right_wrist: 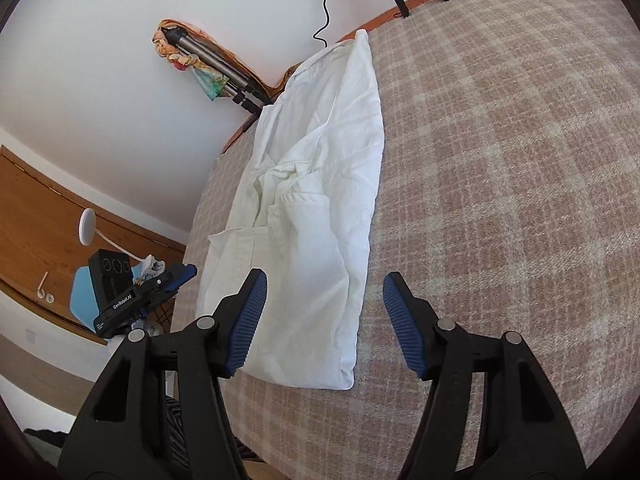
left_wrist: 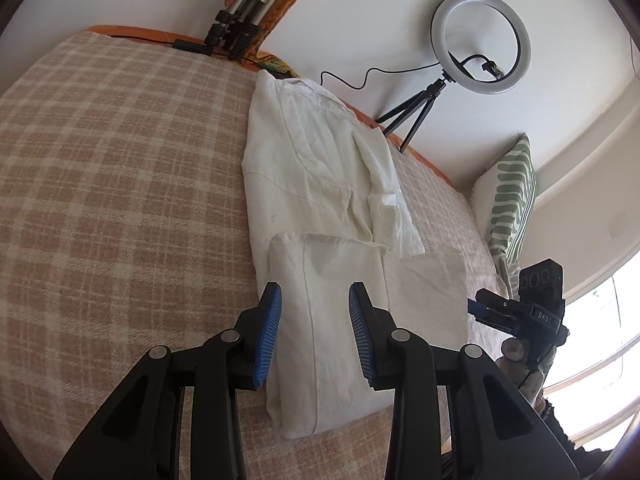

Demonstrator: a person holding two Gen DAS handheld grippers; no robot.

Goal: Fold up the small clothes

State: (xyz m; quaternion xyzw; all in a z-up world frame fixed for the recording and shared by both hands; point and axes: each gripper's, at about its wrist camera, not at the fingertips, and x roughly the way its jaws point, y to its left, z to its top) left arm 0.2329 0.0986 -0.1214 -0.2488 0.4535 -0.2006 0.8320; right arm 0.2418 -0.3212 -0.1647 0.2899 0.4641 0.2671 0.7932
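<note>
Looking along the left gripper (left_wrist: pixel 315 334), the white shirt (left_wrist: pixel 316 168) lies lengthwise on the checked blanket (left_wrist: pixel 120 184). Its near end is already turned up over the body into a flat, squared panel with a soft rounded fold line, and a sleeve is laid inward. The blue ribbed pads stand narrowly apart above that panel, with nothing pinched between them. The cloth looks like thin, creased cotton; the blanket is a coarse woven check in tan and cream. A ring light (left_wrist: pixel 482 42) on a small tripod stands by the wall.

From the right wrist, the right gripper (right_wrist: pixel 324 326) is spread wide and empty, one pad over the shirt's (right_wrist: pixel 316 184) near corner, the other over bare blanket (right_wrist: pixel 500 160). I judge the task about midway: sides and bottom folded, at least one more fold toward the collar remaining.
</note>
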